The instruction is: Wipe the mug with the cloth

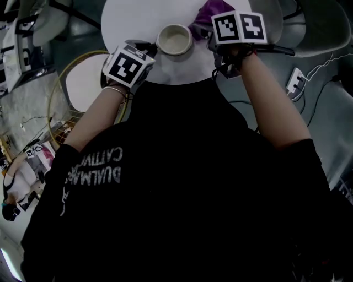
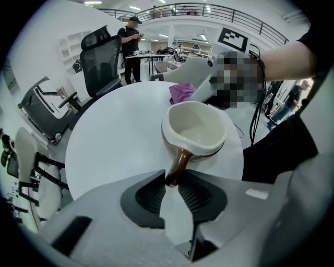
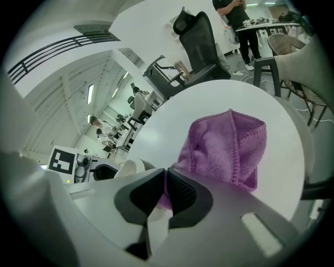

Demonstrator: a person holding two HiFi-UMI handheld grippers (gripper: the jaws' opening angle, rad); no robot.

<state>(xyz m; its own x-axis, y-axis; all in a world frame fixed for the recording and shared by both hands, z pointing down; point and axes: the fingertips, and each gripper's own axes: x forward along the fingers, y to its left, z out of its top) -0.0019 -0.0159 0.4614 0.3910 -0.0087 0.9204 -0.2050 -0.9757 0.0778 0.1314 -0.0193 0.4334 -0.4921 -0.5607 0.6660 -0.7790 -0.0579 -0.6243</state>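
Observation:
A cream mug (image 1: 174, 39) with a brown handle (image 2: 179, 162) stands upright on the round white table (image 1: 132, 22). My left gripper (image 2: 173, 183) is shut on that handle; the mug's open mouth (image 2: 197, 126) faces up just beyond the jaws. The purple cloth (image 3: 228, 147) is pinched by its near edge in my right gripper (image 3: 164, 192), which is shut on it. The cloth's loose part (image 1: 208, 13) lies bunched on the table just right of the mug. In the head view my right gripper (image 1: 212, 38) sits close beside the mug's right side.
Office chairs (image 2: 102, 56) ring the table, and a person (image 2: 129, 46) stands at a desk far behind. A wicker chair (image 1: 77, 93) is at the left. A power strip (image 1: 295, 82) with cables lies on the floor at the right.

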